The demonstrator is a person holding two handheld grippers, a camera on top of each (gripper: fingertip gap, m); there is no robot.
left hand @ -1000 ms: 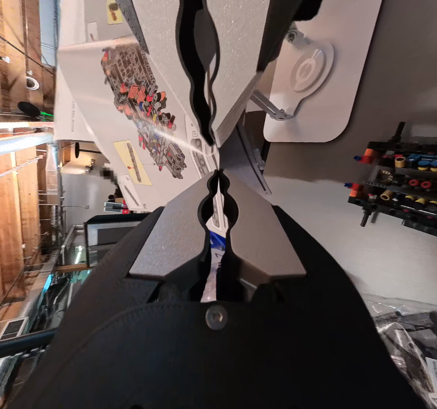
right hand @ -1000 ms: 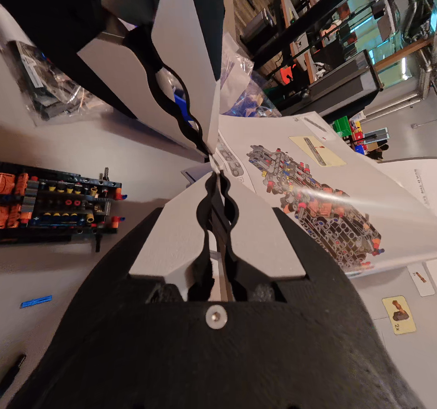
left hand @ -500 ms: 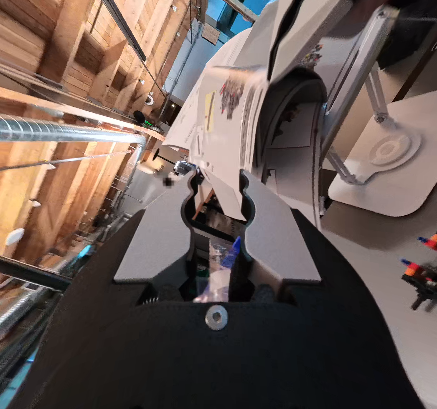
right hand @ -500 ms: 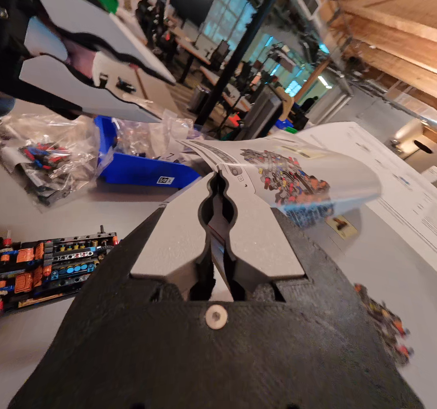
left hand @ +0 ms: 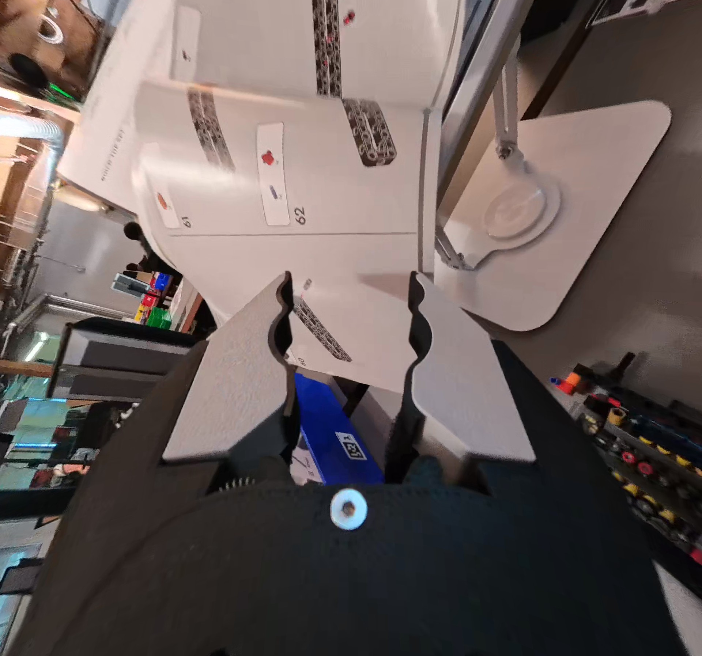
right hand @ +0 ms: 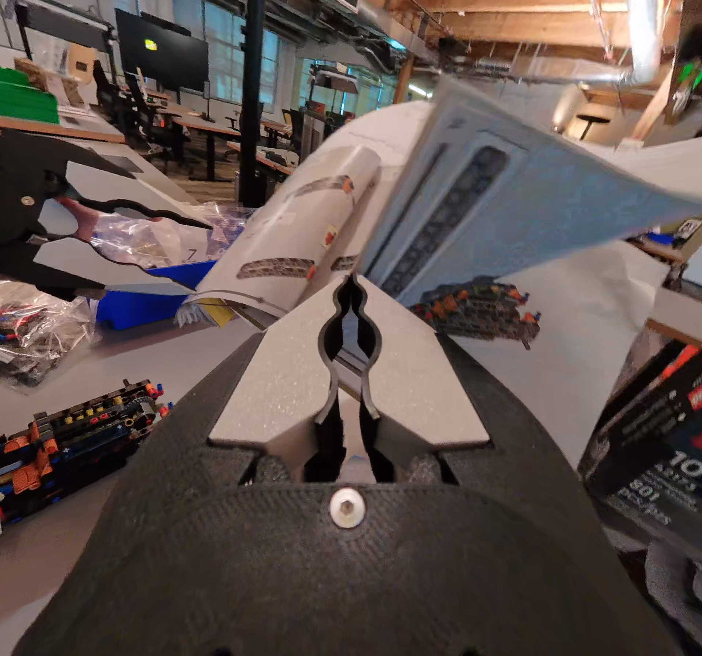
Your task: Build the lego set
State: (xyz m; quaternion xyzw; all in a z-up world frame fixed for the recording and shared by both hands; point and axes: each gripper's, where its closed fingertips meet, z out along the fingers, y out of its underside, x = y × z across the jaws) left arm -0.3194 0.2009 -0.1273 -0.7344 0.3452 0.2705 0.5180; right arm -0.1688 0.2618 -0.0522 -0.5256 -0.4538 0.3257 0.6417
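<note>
The open instruction booklet (left hand: 304, 144) stands curled ahead of my left gripper (left hand: 350, 281), which is open and empty with its fingers wide apart. My right gripper (right hand: 351, 281) is shut on one booklet page (right hand: 513, 212) and holds it lifted, its pale blue side facing me. The rest of the booklet (right hand: 304, 227) curves up behind it. The left gripper (right hand: 201, 258) also shows open at the left of the right wrist view. The partly built black, orange and blue lego model (right hand: 76, 440) lies on the grey table; it shows at the right edge of the left wrist view (left hand: 638, 448).
A blue bin (right hand: 129, 307) sits by the booklet's near edge, with clear bags of parts (right hand: 38, 334) left of it. A dark lego box (right hand: 645, 429) stands at the right. A white monitor-stand base (left hand: 569, 201) lies beyond the booklet. Spacing between my two grippers at the tips: around 20 centimetres.
My left gripper has opened and let go of the page. My right gripper has carried the page up and over, and other booklet pages now show.
</note>
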